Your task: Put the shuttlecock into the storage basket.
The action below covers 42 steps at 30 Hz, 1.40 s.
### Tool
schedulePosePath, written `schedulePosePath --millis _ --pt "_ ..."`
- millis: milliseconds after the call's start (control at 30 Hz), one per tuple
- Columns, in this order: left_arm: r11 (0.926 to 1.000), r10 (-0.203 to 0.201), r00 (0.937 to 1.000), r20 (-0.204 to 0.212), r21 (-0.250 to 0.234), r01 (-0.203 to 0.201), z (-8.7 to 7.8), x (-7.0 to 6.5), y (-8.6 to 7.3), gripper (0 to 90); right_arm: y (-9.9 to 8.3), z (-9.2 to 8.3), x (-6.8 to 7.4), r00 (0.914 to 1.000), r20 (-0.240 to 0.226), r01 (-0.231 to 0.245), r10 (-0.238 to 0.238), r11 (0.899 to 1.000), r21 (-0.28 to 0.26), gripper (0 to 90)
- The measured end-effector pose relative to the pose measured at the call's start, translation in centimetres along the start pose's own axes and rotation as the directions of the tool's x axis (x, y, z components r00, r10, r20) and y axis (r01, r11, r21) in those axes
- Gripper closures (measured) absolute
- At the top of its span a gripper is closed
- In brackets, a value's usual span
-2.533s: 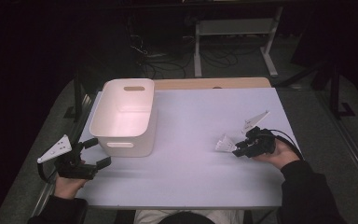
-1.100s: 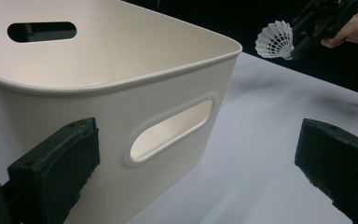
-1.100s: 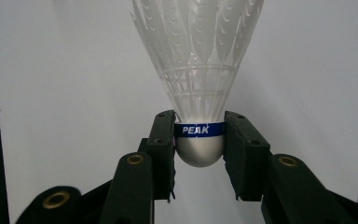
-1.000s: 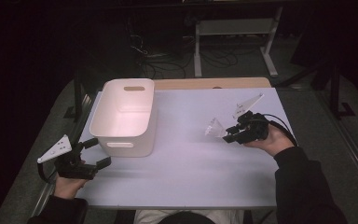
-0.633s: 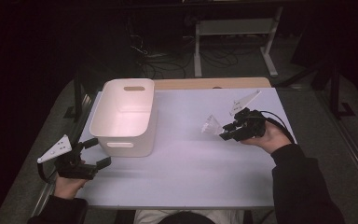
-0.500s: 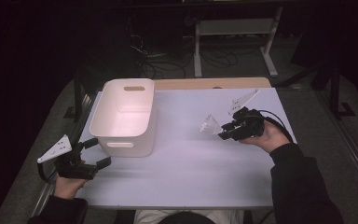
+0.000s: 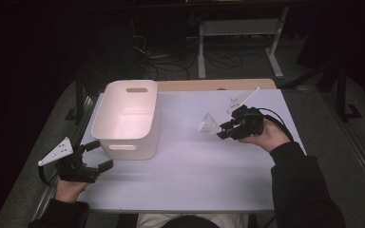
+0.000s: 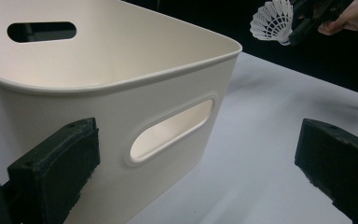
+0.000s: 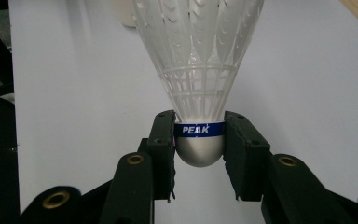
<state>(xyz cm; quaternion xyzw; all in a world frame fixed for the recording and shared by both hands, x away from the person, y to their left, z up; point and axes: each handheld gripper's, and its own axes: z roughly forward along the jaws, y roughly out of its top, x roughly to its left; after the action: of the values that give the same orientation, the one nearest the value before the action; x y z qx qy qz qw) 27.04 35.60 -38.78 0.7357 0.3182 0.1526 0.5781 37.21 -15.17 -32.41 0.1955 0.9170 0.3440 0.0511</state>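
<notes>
Right tool point(image 7: 221, 133) carried shuttlecock point(image 7: 208, 124) binward, skirt leading.

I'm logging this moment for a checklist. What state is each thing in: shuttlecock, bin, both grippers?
shuttlecock: clamped by its cork base, lifted off the table, skirt pointing away from the gripper.
white bin: upright, open-topped, nothing inside.
right gripper: shut on the shuttlecock.
left gripper: open, holding nothing, beside the bin's near end.

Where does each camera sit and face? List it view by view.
High view: above the person's side, looking down on the white table; both forearms show.
Left gripper view: on the left hand-held gripper, facing the cream plastic bin.
Right gripper view: on the right hand-held gripper, facing the white plastic shuttlecock.
All share the shuttlecock.
</notes>
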Motion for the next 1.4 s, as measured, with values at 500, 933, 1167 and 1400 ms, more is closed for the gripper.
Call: schedulePosePath --millis 500,933,1167,1400 --pt "1.0000 0.001 1.0000 0.000 0.000 -0.001 0.0 0.0 0.0 0.0 2.1 -0.1 0.3 0.9998 -0.010 0.019 -0.019 1.000 -0.015 64.3" --pt "1.0000 0.001 1.0000 0.001 0.000 -0.001 0.0 0.0 0.0 0.0 4.2 0.0 0.6 0.9985 -0.020 0.051 -0.052 0.998 -0.023 64.4" --pt "1.0000 0.001 1.0000 0.002 0.000 -0.001 0.0 0.0 0.0 0.0 5.9 -0.1 1.0 0.9968 -0.022 0.077 -0.077 0.997 -0.025 64.4" --pt "1.0000 0.001 1.0000 0.001 0.000 -0.001 0.0 0.0 0.0 0.0 7.2 0.2 1.3 0.9949 -0.028 0.096 -0.097 0.995 -0.030 64.4"
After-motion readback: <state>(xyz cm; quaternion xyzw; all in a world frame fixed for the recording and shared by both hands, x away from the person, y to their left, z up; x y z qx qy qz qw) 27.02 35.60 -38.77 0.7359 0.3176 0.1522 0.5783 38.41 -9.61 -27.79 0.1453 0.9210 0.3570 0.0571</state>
